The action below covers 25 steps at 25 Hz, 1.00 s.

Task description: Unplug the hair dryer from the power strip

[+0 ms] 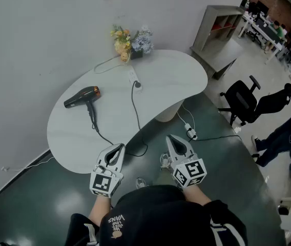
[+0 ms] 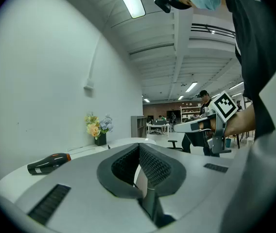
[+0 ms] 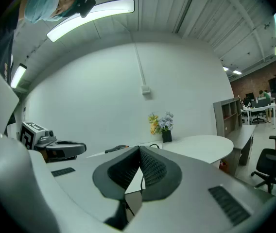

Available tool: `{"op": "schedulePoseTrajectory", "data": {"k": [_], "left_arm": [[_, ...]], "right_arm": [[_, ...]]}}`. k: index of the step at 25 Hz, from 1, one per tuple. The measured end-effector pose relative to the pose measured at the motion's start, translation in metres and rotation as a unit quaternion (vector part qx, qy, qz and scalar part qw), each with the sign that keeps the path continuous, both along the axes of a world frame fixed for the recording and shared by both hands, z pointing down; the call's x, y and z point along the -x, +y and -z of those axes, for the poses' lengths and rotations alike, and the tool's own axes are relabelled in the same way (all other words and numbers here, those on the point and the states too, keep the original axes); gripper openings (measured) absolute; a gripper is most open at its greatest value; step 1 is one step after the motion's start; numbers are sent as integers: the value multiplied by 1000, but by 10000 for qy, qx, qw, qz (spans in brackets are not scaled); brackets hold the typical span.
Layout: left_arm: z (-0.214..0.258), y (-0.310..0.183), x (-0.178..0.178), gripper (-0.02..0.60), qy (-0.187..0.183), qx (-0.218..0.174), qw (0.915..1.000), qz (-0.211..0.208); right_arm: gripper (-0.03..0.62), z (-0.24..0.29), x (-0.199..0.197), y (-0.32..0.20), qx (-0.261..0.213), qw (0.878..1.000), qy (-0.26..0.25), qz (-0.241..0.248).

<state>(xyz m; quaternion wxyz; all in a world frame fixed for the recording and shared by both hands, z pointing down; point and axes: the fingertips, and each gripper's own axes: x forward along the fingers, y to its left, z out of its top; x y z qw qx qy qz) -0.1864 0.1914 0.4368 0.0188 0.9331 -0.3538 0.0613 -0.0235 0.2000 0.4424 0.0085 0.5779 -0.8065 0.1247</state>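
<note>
A black hair dryer [image 1: 83, 97] with an orange nozzle ring lies on the left part of the white table [image 1: 176, 76]; it also shows in the left gripper view, hair dryer [image 2: 48, 163]. Its black cord [image 1: 134, 109] runs off the table's near edge and back up to a plug in the white power strip [image 1: 134, 79] near the back. My left gripper [image 1: 118, 147] and right gripper [image 1: 172, 138] hover side by side in front of the table's near edge, both shut and empty, well short of the strip.
A pot of flowers [image 1: 130, 41] stands at the table's back edge. A second power strip [image 1: 190, 132] with cords lies on the dark floor by the table's base. A black office chair [image 1: 243, 100] and a person [image 1: 284, 132] are at the right. A shelf unit [image 1: 217, 27] stands behind.
</note>
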Motion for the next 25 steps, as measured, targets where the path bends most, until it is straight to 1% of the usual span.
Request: {"op": "schedulePoseTrajectory", "data": {"k": [3,8,11,16,18,19,21,24,25], "left_arm": [[-7,0,0,18,-158,19,9999,14],[-13,-9,-6,18,-202,25,9998,71],[-15,-17,-17,18,-113,43,9999,47],[-17,-35,-39,21,-9,94,9998,200],[-19,-45,-47,35,10,163,9994,294],[-20,-50,-51,53,22,209,9992,351],[-23,-61,-59,119,-37,267,9986,464],[-28,-76,-71,127,-109,303,9974,638],[-29,-81,-75,127,-109,314,9970,698]], "right_arm": [[41,-3,-2,1,48,10000,-40,26],[42,-10,-8,-8,93,9999,-124,70],[44,-14,-15,-19,101,9993,-334,163],[46,-22,-33,-40,212,9992,-279,193],[48,-27,-42,-51,278,9991,-226,225],[48,-28,-46,-57,298,9990,-199,257],[48,-29,-54,-69,323,9987,-159,348],[68,-34,-66,-88,373,9979,-127,520],[94,-36,-70,-94,401,9974,-118,584]]}}
